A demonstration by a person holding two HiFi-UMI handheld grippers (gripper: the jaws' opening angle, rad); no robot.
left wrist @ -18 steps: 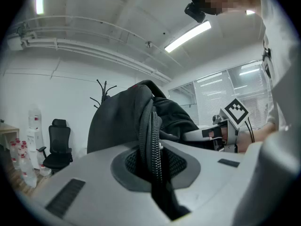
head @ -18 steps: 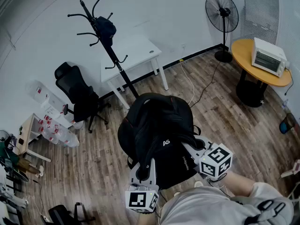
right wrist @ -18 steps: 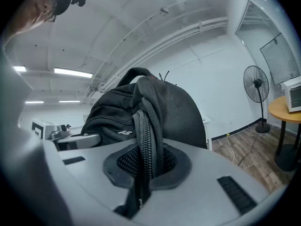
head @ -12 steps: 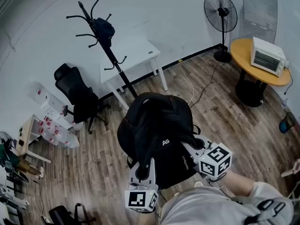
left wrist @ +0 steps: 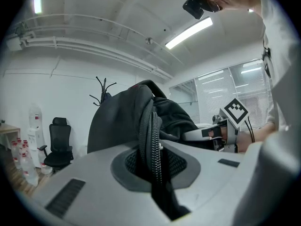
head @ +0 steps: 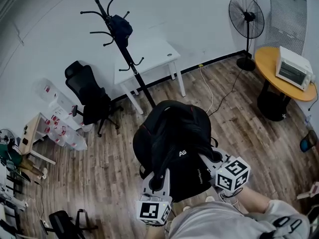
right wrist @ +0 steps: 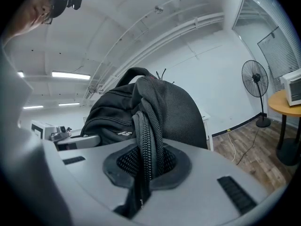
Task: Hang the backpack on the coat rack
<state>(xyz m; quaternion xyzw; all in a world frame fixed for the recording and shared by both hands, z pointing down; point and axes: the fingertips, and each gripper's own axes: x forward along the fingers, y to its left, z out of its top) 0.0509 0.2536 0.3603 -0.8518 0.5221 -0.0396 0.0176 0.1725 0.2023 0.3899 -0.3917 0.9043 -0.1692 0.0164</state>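
Clamping zipper seams (left wrist: 151,140), left gripper (head: 158,179) and right gripper (head: 208,161) hold the backpack (head: 172,138). It looks soft and saggy. Coat rack (head: 124,49) stands at eleven o'clock.

A black backpack (head: 172,148) fills the centre of the frame, held above a wood-plank floor (head: 112,166) by two handheld grippers. The left gripper (head: 159,177) at 6 o'clock and the right gripper (head: 208,159) at 5 o'clock are each clamped on a strap. A black coat rack (head: 134,68) stands at 11 o'clock, well apart from the bag, in front of a white desk (head: 155,54). A dark item (head: 121,29) hangs on its upper hooks. An office chair (head: 92,96) sits at 10 o'clock and a pedestal fan (head: 247,16) at 1 o'clock. A white oven (head: 295,67) rests on a round yellow table (head: 268,59) at 3 o'clock.
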